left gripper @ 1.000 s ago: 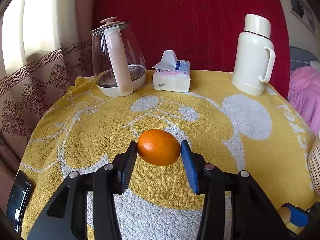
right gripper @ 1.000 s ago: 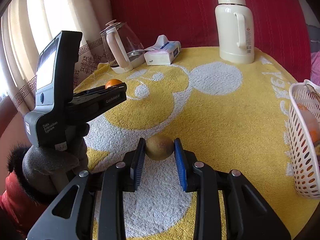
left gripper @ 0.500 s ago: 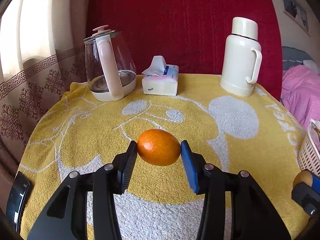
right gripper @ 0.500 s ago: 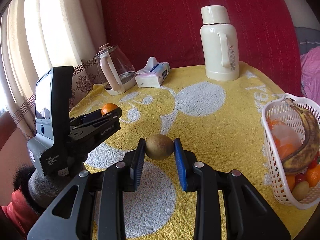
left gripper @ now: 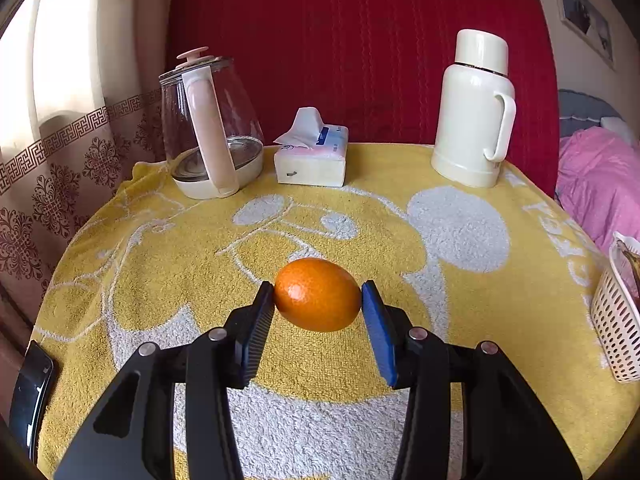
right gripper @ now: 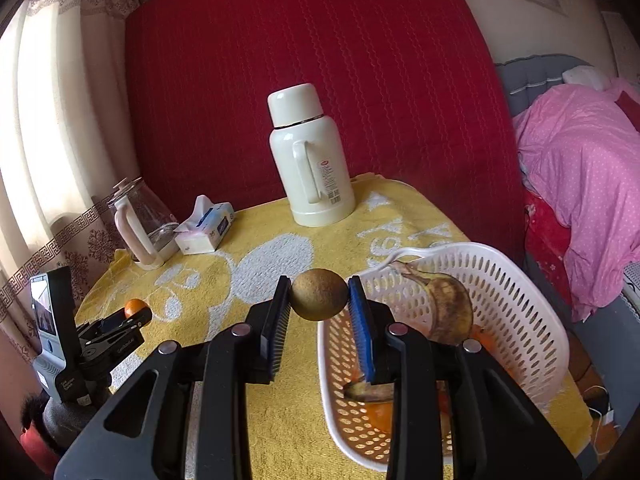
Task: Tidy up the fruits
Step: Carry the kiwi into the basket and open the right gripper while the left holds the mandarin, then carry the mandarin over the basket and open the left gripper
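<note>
two fruits up in the air at once, one per tool, clearly bound for the same home. right tool pinching a brown kiwi between its blue pads, spread only as wide as the fruit, pads touching it on both sides and nothing else. carried high and hanging right at the near rim of the white basket, probably so a short push forward and a release drops it among the fruit already inside: a browned banana across the top, orange pieces glimpsed under it. not over the opening quite yet, by the look of it. left tool clamped on an orange, gripped end to end across its long axis, opened a little wider than the right one to suit the bigger fruit, held clear above the yellow towel covering the table. basket only just peeking in at the right edge of the left view, so well apart from the orange; likely waiting its turn behind the kiwi. glass kettle, tissue pack and cream thermos lined up along the far side, out of the traffic. dark phone-like object at the near left table edge, also no obstacle. main risk: kiwi rolling off the rim if let go too early.
</note>
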The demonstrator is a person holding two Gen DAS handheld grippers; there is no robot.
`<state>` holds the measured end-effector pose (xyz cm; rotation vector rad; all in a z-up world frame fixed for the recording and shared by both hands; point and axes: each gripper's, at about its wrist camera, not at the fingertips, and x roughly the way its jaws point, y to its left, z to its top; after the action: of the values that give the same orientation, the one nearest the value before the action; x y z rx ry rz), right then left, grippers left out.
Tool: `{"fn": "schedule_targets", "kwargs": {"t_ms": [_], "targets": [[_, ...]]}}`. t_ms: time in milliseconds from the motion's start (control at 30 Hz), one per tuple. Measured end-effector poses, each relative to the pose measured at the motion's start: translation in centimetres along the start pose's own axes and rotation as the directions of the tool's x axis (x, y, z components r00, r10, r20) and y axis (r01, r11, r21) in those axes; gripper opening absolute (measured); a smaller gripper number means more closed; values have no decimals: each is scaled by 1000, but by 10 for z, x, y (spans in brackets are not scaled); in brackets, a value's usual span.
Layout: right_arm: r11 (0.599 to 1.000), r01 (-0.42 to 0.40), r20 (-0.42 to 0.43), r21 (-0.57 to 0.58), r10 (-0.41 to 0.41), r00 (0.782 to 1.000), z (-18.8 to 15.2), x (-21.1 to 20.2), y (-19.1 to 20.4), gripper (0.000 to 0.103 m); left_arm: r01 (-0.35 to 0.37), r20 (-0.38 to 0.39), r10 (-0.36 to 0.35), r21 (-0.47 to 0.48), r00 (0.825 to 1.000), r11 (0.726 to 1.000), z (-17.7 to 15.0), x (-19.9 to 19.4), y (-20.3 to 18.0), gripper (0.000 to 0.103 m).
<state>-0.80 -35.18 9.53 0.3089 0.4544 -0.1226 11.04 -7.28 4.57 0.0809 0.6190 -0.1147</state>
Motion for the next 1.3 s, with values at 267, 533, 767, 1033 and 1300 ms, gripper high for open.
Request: {"fn": "schedule_targets", "kwargs": {"t_ms": [267,533,767,1033,1300], "targets": [[987,114,-27,110,-112,993,-3,-7,-55,30,5,-28,-5,-2,1000,1000,-3,7,0,45],[972,138,-65,188,-128,990,-12,-4,-80,43,13,-28,-13,3,1000,1000,-4,8,-2,45],[952,192,6,237,-199,980,-13,-14,-93,59,92,-21,-92,-3,995,996,-3,-1,-7,45],[905,307,138,294,-358,923,-19,-33,-105,76,254,13,-255,55,967,966,-4,-27,-35,45],[890,332,138,312,-388,911,-27,-33,-106,77,363,-19,-363,104,932,926,-7,-42,-69,45]]}}
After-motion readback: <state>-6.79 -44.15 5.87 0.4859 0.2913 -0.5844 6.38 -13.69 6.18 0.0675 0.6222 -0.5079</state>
